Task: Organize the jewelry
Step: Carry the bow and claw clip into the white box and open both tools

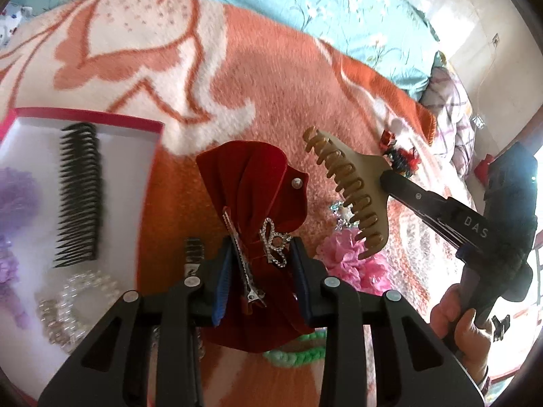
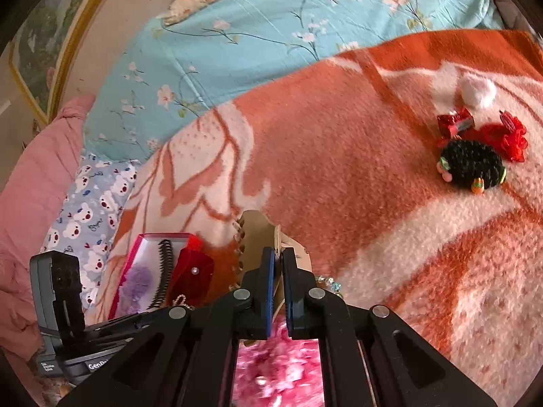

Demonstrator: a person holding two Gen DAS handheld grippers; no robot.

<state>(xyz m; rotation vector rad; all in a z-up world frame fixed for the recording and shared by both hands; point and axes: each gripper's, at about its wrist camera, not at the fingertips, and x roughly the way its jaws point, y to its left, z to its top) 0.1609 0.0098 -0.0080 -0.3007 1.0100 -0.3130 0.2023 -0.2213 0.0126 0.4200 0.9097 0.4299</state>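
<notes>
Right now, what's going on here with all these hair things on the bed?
A person is sorting accessories on an orange blanket using two handheld grippers. The left gripper is shut on a red velvet bow with a silver clip. The right gripper is shut on a tan claw clip, held up in the air. A pink-rimmed box at left already holds a black comb, a purple flower and pearls.

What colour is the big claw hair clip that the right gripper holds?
Beige-tan, with a matte look. The large plastic claw hair clip shows best in the left wrist view.
</notes>
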